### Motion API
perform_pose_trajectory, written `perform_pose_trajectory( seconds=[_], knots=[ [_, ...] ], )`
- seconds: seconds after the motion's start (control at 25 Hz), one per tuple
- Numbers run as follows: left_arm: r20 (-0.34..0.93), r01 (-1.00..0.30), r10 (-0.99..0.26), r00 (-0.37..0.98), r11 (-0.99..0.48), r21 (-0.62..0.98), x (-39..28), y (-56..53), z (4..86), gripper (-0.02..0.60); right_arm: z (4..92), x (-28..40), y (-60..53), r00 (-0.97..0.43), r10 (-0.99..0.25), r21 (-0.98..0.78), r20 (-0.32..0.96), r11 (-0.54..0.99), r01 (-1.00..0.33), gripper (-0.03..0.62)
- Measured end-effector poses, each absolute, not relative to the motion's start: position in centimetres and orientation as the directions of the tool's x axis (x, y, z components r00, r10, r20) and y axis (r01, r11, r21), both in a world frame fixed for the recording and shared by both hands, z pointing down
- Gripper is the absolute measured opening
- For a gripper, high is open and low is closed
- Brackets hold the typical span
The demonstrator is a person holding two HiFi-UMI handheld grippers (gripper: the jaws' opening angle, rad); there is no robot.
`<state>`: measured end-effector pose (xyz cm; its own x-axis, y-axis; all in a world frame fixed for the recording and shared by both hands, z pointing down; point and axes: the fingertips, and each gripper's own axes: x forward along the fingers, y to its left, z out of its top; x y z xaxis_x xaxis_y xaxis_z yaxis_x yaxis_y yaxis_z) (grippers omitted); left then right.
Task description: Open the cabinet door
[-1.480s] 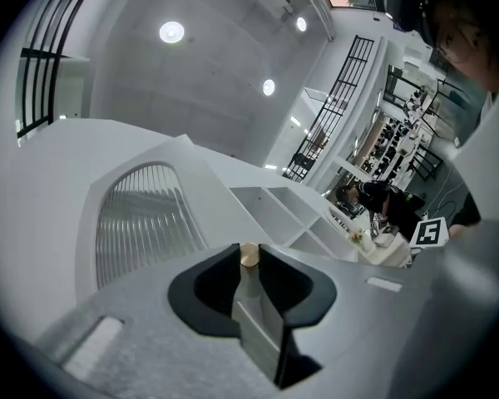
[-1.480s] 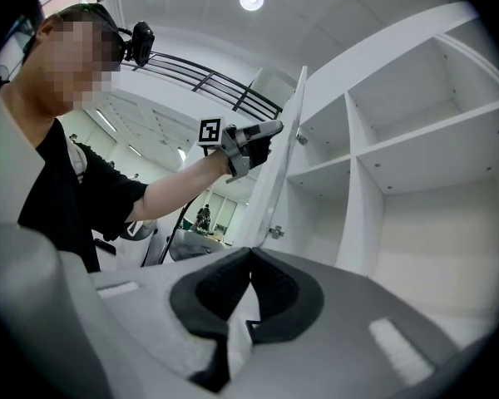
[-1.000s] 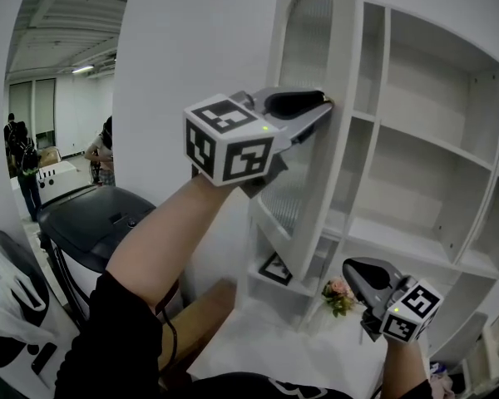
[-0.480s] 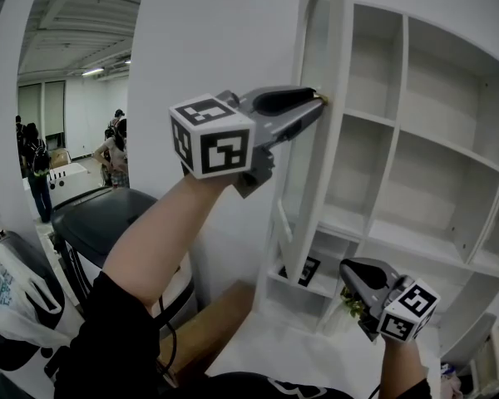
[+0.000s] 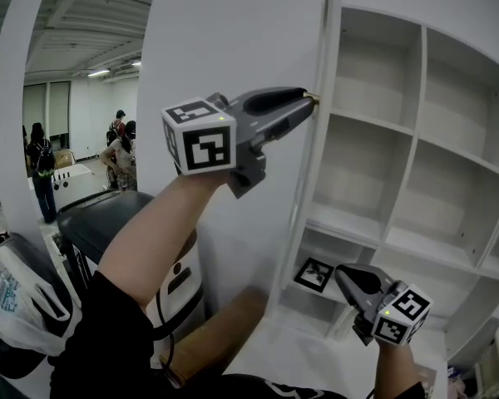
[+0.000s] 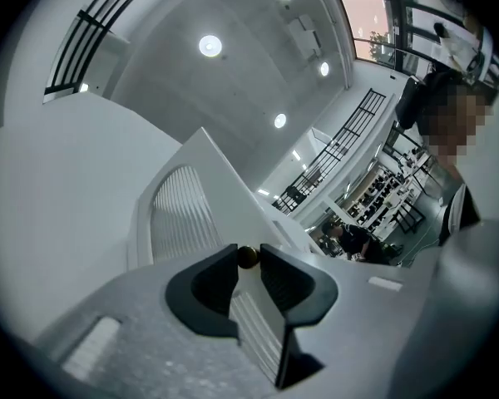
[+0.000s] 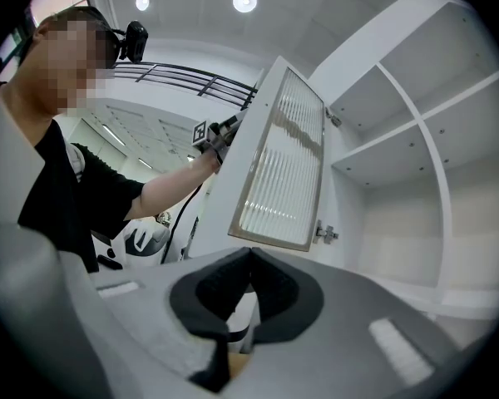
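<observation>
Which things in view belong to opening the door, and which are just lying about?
In the job: white cabinet door with ribbed glass panel; its small brass knob; left gripper, clamped on the knob.
Lying about: black-and-white square marker card; white plastic bag; brown cardboard box; right gripper, shut, empty.

White cabinet shelves (image 5: 374, 223) w/ a blk-&-wht square marker card (image 5: 313, 274) lying on low left shelf.
</observation>
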<state>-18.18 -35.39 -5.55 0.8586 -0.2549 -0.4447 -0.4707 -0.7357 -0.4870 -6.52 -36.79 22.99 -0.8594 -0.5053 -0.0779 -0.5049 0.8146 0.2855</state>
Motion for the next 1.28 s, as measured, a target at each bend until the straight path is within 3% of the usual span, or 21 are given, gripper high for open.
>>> perform_pose_trajectory(
  seconds=[0.48, 0.88, 1.28],
  knots=[
    [-0.475, -0.434, -0.201, 0.857, -0.779, -0.452, -24.1, -36.4, -5.5, 0.098, 24.0, -10.2, -38.0, -0.854, -0.515, 0.272, -0.075, 0.814, -0.514, -0.005],
    [-0.511, -0.476, -0.235, 0.827, -0.777, -0.413, -25.6, -37.0, -5.6, 0.109, 23.9, -12.7, -37.9, -0.870, -0.491, 0.292, -0.042, 0.827, -0.480, -0.005],
    [-0.556, -0.590, -0.334, 0.761, -0.712, -0.380, -27.9, -35.3, -5.3, 0.109, 25.1, -10.6, -36.5, -0.872, -0.489, 0.263, -0.026, 0.838, -0.478, -0.005]
  ],
)
